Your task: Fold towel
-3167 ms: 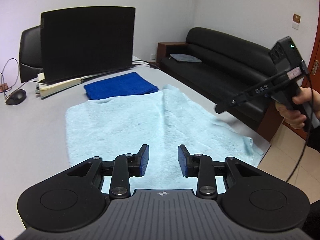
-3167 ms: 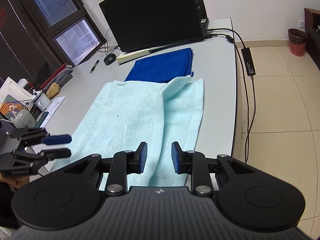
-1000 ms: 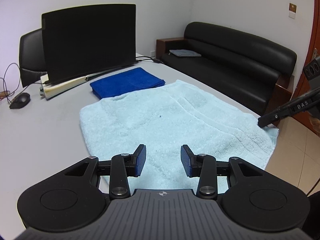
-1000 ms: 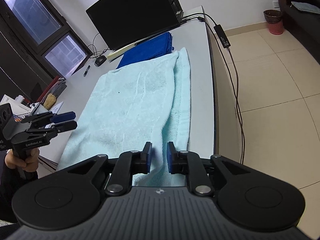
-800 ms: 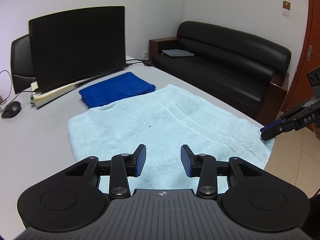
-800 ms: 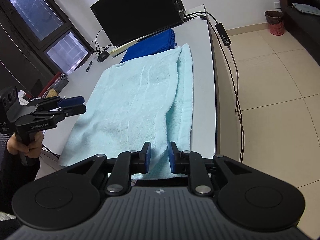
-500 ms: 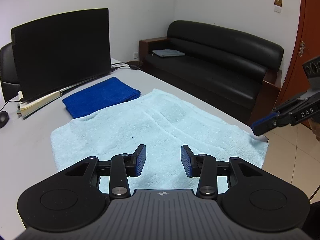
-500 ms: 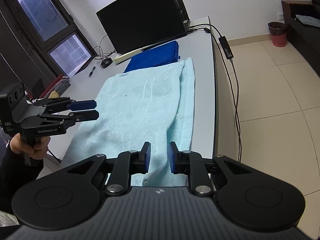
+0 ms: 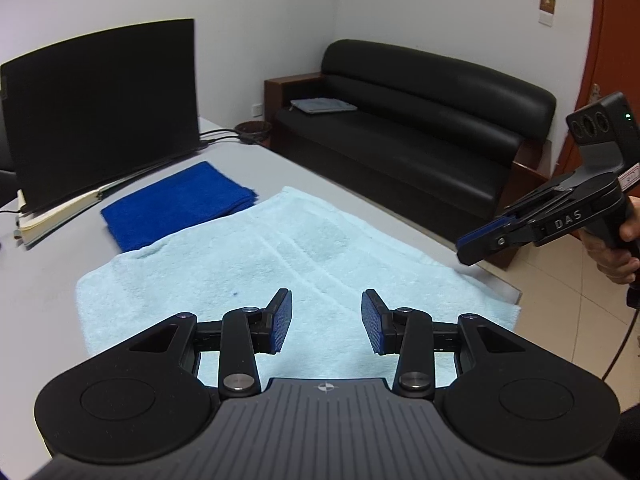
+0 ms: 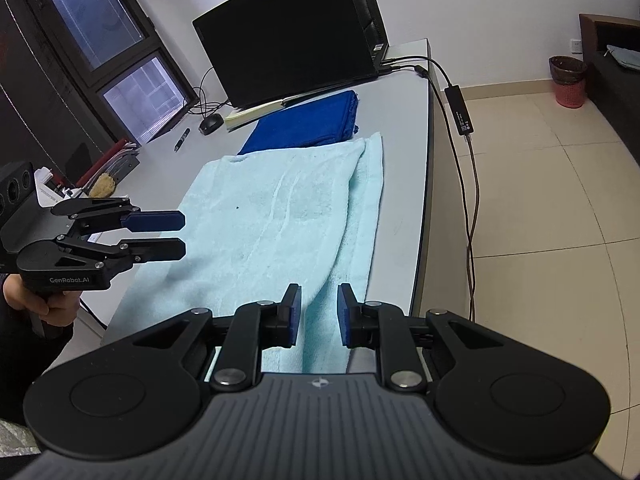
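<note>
the grey table (image 9: 48,272) fills most of what i see, running away from me to a white wall, with a black sofa (image 9: 420,120) off past its right edge in the left wrist view. on it the light blue towel (image 9: 280,264) is the biggest thing, spread out nearly flat with its long side along the table's right edge. one strip along that right side is doubled over, and a few soft creases run lengthwise through the middle. its near end reaches the table's front edge under my grippers.

behind the towel stands a dark monitor (image 10: 288,36), screen off, with a pale notebook (image 10: 256,112) lying at its foot. a folded dark blue towel (image 10: 308,124) lies between the monitor and the light blue one, its near edge just touching or overlapped by the far end of the light one; i cannot tell which.

my left gripper (image 9: 325,322) hangs over the near end of the towel with its jaws wide apart and nothing between them. my right gripper (image 10: 318,316) hovers over the near right corner, jaws parted a smaller way, also gripping nothing. from each camera i see the other gripper off to the side, above the cloth and clear of it.

a mouse (image 10: 210,124) and a pen (image 10: 182,138) lie left of the monitor.
</note>
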A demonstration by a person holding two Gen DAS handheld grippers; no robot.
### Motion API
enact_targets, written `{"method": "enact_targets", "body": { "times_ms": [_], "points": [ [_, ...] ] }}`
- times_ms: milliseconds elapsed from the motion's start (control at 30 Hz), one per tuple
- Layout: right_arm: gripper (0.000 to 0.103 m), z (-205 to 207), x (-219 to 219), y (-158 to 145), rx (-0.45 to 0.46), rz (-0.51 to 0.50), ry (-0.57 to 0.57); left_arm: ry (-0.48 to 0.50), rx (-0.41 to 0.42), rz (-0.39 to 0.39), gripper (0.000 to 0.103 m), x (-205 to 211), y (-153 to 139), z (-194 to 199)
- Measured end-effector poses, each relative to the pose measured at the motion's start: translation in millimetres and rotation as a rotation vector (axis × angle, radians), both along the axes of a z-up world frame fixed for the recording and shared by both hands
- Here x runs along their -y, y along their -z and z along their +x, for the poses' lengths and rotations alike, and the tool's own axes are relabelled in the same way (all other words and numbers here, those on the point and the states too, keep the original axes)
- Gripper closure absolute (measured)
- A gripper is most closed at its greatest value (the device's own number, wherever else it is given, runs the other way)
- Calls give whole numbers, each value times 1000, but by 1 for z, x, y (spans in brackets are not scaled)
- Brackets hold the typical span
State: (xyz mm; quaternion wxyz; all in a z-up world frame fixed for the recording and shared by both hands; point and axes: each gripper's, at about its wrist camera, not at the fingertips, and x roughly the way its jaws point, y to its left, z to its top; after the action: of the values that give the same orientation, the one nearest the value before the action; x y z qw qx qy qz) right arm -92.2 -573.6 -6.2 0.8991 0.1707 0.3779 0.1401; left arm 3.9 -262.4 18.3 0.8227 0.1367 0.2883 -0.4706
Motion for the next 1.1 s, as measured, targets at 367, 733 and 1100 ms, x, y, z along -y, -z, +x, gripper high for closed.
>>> {"method": "enact_targets", "body": {
  "times_ms": [367, 733, 1100],
  "points": [
    [82, -44, 5, 5, -18, -14, 45, 190, -16, -2, 61, 41, 10, -51],
    [82, -66, -1, 6, 1, 13, 28, 202, 59, 32, 61, 70, 17, -74],
    [72, -67, -38, 9, 40, 9, 31, 84, 94, 49, 61, 64, 3, -32]
  ]
}}
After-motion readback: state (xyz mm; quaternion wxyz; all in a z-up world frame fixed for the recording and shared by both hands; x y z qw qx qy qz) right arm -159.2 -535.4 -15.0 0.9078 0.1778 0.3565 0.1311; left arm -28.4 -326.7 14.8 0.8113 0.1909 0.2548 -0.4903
